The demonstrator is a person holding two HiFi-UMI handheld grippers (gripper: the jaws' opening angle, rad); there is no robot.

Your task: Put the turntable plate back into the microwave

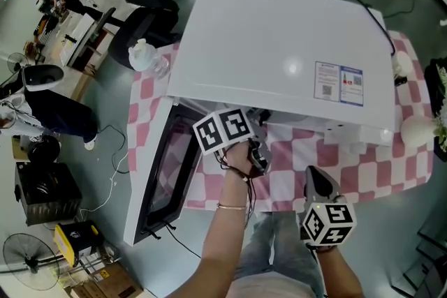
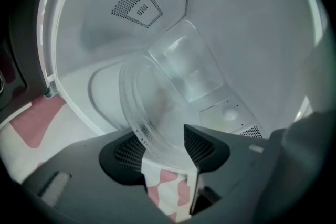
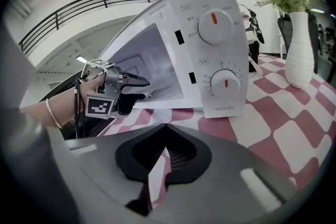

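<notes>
A: Where is the glass turntable plate found?
B: Inside the microwave, its near rim between the left gripper's wide-apart jaws, not pinched. The right gripper is closed, empty.
A: What could go wrong?
B: It could be dropped crooked and cracked.

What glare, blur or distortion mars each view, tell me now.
Head view: a glare spot on the white top of the microwave. Left gripper view: dim, the glass turntable plate hazy, corners black. Right gripper view: fisheye bends the railing, edges vignetted.
</notes>
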